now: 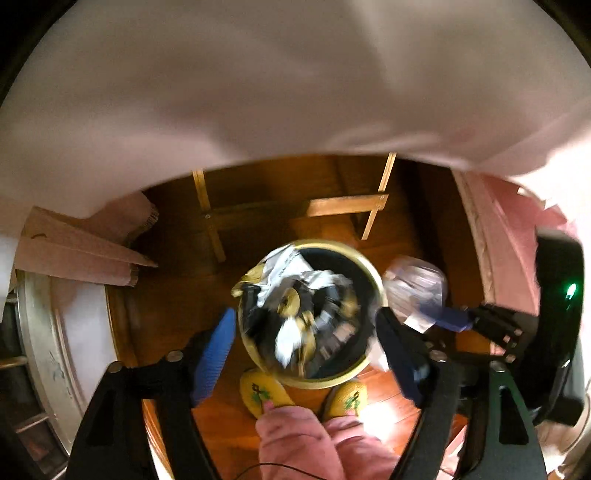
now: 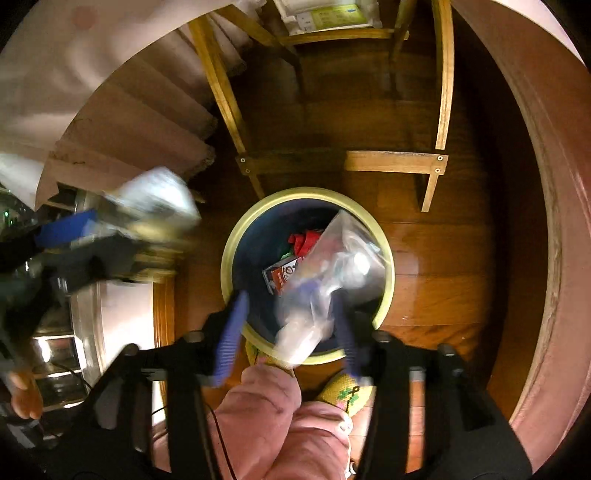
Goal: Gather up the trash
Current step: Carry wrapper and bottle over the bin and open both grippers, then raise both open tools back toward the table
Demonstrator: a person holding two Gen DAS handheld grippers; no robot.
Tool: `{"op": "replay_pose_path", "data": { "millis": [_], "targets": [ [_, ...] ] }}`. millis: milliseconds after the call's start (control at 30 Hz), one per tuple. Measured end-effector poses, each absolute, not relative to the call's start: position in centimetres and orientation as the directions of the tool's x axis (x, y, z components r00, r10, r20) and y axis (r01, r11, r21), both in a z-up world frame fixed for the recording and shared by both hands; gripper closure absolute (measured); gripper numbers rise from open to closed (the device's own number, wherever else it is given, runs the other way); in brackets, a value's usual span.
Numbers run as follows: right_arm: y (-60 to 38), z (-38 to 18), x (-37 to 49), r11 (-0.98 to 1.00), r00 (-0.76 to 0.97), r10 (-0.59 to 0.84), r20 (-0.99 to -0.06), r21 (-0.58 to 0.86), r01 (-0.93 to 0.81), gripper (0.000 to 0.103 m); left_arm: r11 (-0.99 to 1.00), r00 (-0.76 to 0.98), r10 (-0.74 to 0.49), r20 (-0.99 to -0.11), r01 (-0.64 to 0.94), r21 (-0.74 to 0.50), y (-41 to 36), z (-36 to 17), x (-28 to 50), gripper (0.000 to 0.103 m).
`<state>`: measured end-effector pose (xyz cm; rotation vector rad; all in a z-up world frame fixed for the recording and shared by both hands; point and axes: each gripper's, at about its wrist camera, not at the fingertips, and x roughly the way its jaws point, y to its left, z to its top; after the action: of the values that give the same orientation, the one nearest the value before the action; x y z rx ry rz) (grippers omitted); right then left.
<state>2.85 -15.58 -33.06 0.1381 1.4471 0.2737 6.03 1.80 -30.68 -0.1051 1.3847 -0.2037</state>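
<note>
Both cams look down at wood floor point(image 2: 443, 258) under a white tablecloth point(image 1: 258, 92). Wooden chair frame point(image 2: 399, 160) stands behind the bin, not touching it as far as I can tell.

Bin point(image 2: 231, 254): round, yellow-green rim, dark inside, on the floor just ahead of the person's yellow slippers point(image 1: 264, 391) and pink trousers point(image 2: 266, 417).

Left gripper point(image 1: 306, 350): blue fingers spread wide, one each side of the bin rim in its own view, nothing between them. Blurred scraps point(image 1: 291, 306), white, black and yellow, show against the bin mouth; can't tell whether they are in mid-air or lying inside.

Right gripper point(image 2: 291, 332): fingers apart. A clear plastic bag point(image 2: 332, 273) sits between them over the bin's right half; can't tell if either finger touches it. Blurred.

View differences:
- Right cam shows bin contents the left doesn't: red item point(image 2: 304, 240), and a red-and-white packet point(image 2: 284, 277) with print, unreadable.
- Left cam shows the right gripper from the side, bag at its blue tips, just right of the rim.
- Right cam shows the left gripper at left with something pale and blurred at its tips, off to the side of the bin, plus a hand point(image 2: 22, 395) low left.
- Right cam, top: packet with a yellow-green label point(image 2: 328, 14) on a shelf, text too small.

Cardboard point(image 1: 81, 243) lies left of the bin, well apart.
</note>
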Motion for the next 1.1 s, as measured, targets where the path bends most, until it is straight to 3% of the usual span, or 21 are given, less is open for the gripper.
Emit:
{"op": "replay_pose_path", "data": {
  "millis": [267,533,1100],
  "targets": [
    [-16.1,-32.7,2.5,0.970,0.117,0.239,-0.964,0.232,-0.071,0.050,0.977,0.171,-0.210,-0.962,0.064,-0.202,2.7,-31.3,4.7,0.014],
    [-16.4,-28.9,2.5,0.974,0.155,0.227,-0.961,0.226,-0.026,0.049,0.982,0.211,-0.187,-0.959,0.040,-0.182,3.7,-27.3,3.4,0.014],
    [-15.7,-9.5,2.2,0.960,0.282,0.276,-0.919,0.277,-0.038,0.045,0.968,0.425,-0.249,-0.870,0.145,-0.207,2.8,-5.2,3.0,0.014]
  ]
}}
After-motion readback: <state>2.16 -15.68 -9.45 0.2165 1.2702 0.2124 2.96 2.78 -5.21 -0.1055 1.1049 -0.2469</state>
